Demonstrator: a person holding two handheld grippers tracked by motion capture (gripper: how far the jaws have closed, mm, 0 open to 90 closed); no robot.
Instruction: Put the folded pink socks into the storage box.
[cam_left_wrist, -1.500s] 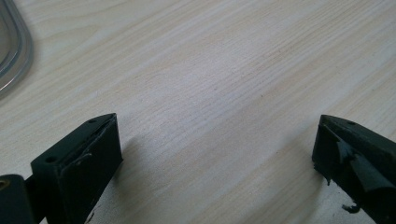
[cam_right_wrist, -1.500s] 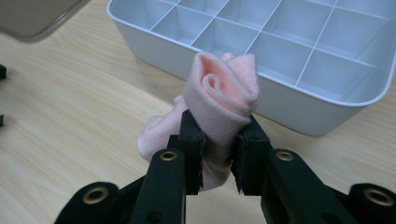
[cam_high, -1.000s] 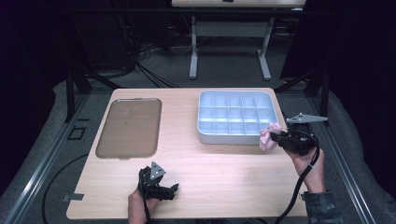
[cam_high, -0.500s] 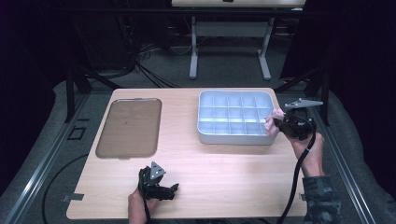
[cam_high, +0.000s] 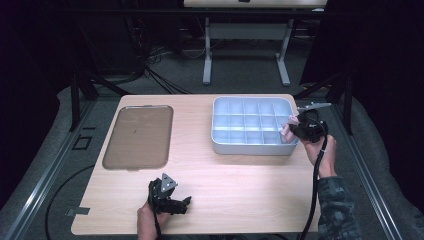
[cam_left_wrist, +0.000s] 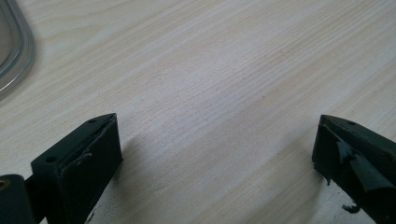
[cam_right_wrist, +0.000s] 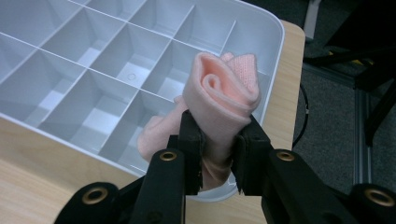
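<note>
My right gripper (cam_high: 295, 126) (cam_right_wrist: 218, 122) is shut on a rolled pink cloth (cam_right_wrist: 224, 93) (cam_high: 287, 129), held over the near right corner of a white divided tray (cam_high: 250, 148) (cam_right_wrist: 275, 28). The roll's loose end hangs into a corner compartment. My left gripper (cam_high: 181, 204) (cam_left_wrist: 215, 140) rests low near the table's front edge with its jaws wide apart and nothing between them.
A flat brownish lid or tray (cam_high: 137, 135) with a pale rim (cam_left_wrist: 18, 56) lies on the left half of the wooden table (cam_high: 240, 185). Cables trail from both grippers toward the person. Desk legs and cables stand beyond the far edge.
My right gripper has carried the pink cloth up and slightly left, from beside the tray's right wall to over its near right corner. The left gripper has stayed still.
</note>
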